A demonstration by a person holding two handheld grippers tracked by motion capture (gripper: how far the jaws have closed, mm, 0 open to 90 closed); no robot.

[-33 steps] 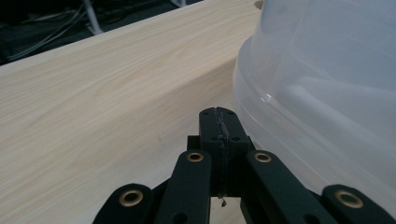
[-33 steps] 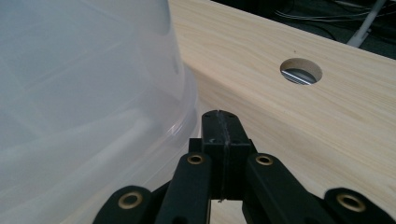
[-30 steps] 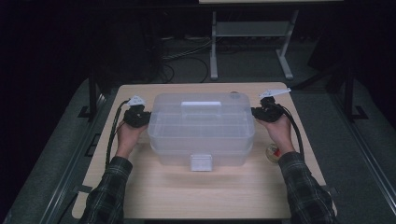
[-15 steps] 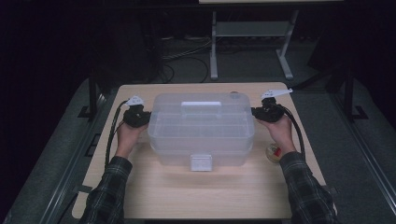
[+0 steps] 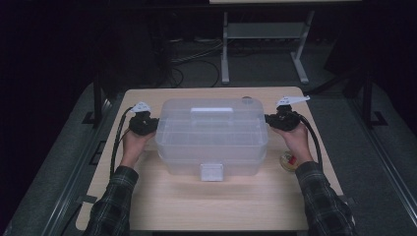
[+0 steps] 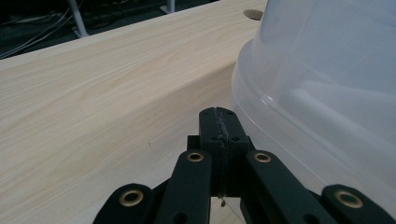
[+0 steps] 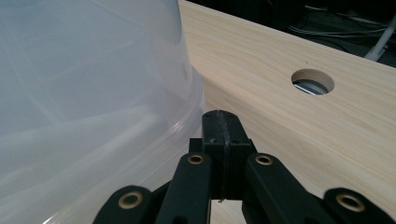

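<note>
One clear plastic box (image 5: 212, 137) sits in the middle of the one wooden table (image 5: 196, 206). Two grippers wait beside it: the left gripper (image 5: 153, 125) at nine o'clock, the right gripper (image 5: 268, 119) at three o'clock. Both jaws are clenched tight, holding nothing.

One clear box (image 5: 211, 135) with one lid handle (image 5: 211, 111) and one front latch (image 5: 211, 171); two grippers, left (image 5: 150, 125) and right (image 5: 269, 119); one small round thing (image 5: 287, 160) near the tabletop's (image 5: 196, 201) right edge; one hole (image 7: 312, 81) at its far edge
</note>
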